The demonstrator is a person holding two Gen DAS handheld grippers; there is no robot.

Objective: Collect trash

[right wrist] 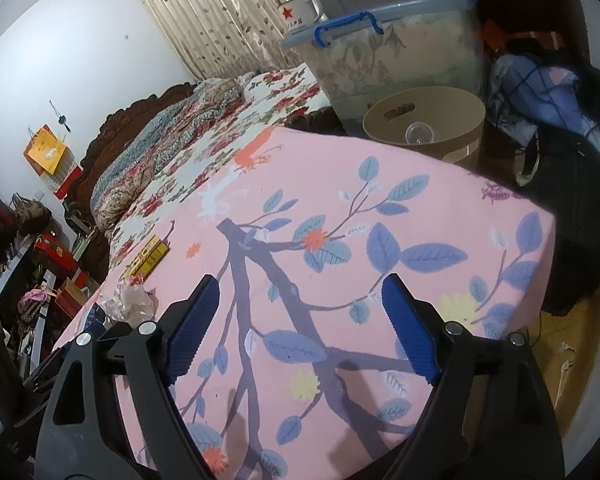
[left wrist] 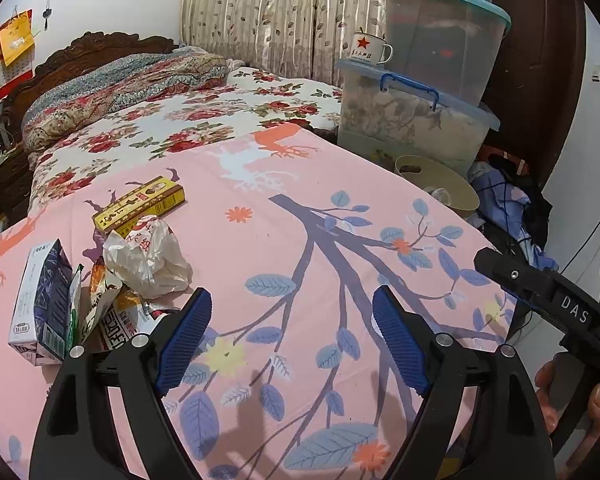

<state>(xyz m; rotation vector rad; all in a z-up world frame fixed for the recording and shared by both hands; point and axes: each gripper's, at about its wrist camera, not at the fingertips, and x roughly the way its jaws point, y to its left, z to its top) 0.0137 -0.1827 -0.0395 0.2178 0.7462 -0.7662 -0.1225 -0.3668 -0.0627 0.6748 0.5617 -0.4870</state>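
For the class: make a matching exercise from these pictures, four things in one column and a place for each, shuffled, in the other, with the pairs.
Things
1. yellow box
2. enamel mug
3. clear plastic cup
4. crumpled plastic bag

Places
A. inside the beige bin
B. on the lower storage tub's lid
C. flat on the pink sheet, beyond the bag
D. among the cartons, nearer the left gripper

Pairs: 1-C, 2-B, 3-A, 4-D

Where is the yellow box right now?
In the left wrist view the yellow box lies on the pink sheet, left of the open tongs, just beyond the crumpled white plastic bag.
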